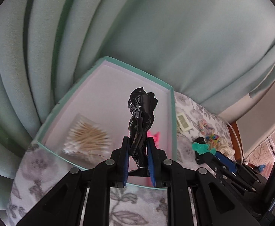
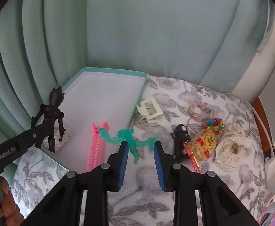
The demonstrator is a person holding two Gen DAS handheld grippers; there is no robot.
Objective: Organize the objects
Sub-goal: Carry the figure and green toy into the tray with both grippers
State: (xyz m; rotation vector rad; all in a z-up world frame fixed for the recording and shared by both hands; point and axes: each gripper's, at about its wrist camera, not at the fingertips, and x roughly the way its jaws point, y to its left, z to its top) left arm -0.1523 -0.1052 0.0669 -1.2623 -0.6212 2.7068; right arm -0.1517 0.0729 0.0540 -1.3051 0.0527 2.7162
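My left gripper [image 1: 138, 139] is shut on a glossy black figurine [image 1: 140, 113], held upright by its legs over the near end of a teal box [image 1: 137, 69] with a white floor. In the box lie a packet of cotton swabs [image 1: 88, 139] and a pink comb [image 2: 96, 146]. In the right wrist view the black figurine [image 2: 53, 113] hangs over the box's left side. My right gripper [image 2: 141, 143] is shut on a translucent green figurine [image 2: 126, 134]. It holds the figurine just beside the box's [image 2: 114, 69] right wall, above the flowered cloth.
On the flowered cloth [image 2: 194, 90] right of the box lie a white hair claw [image 2: 149, 109], a braided band [image 2: 199, 109], a black toy car [image 2: 180, 141], a snack packet [image 2: 203, 143] and a cream scrunchie [image 2: 231, 145]. A teal curtain [image 2: 137, 28] hangs close behind. A hand [image 2: 5, 207] holds the left gripper.
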